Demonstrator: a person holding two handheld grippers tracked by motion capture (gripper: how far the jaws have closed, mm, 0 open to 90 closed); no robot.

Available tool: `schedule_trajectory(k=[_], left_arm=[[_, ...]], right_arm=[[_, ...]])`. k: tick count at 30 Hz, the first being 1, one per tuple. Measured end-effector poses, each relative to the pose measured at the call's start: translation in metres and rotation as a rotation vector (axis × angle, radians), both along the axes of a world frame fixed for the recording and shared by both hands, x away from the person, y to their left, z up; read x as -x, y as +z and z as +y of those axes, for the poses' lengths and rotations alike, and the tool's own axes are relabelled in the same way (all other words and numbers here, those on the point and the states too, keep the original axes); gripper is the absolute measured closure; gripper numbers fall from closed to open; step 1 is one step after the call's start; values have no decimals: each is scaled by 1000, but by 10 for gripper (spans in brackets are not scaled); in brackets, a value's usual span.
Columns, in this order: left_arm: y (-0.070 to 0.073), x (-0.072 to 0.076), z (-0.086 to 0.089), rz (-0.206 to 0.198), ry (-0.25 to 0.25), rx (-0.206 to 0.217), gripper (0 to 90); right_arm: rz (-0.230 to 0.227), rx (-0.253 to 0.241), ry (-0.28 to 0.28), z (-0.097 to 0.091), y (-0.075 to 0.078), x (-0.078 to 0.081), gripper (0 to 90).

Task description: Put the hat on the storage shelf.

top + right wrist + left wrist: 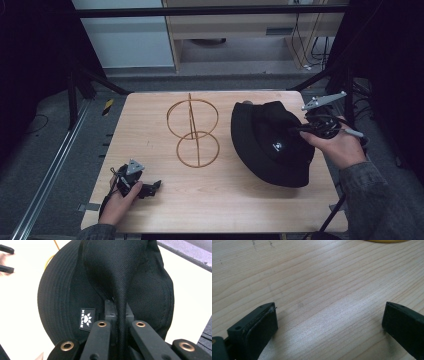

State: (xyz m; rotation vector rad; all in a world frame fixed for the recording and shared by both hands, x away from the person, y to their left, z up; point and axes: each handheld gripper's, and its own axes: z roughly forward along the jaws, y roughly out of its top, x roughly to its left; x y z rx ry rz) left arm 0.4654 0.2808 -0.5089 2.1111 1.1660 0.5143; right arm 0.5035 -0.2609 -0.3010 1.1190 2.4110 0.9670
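R tongs (117, 312) clamped on hat (272, 142) crown, hat at counter (150, 130) right side. L tongs (329, 322) apart, idle. Grab done; moving hat to wire stand (193, 131) probably left.

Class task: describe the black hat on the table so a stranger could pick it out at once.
On the wooden table, look right of the gold wire stand. The black bucket hat lies there, its crown pinched by the right gripper, with a small white paw logo.

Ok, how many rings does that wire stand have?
2 on the wire stand: upper ring toward the table's far edge, lower ring nearer the person, both left of the black hat.
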Motion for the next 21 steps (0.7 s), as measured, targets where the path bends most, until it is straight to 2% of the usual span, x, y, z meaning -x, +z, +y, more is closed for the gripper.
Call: schedule_trajectory(k=[10,21], left_arm=[[0,0,0,-1,-1,1,0],[0,0,0,-1,-1,1,0]], right_arm=[[-20,-19,1,-3,3,9,889],[-47,-31,3,-4,14,17,889]])
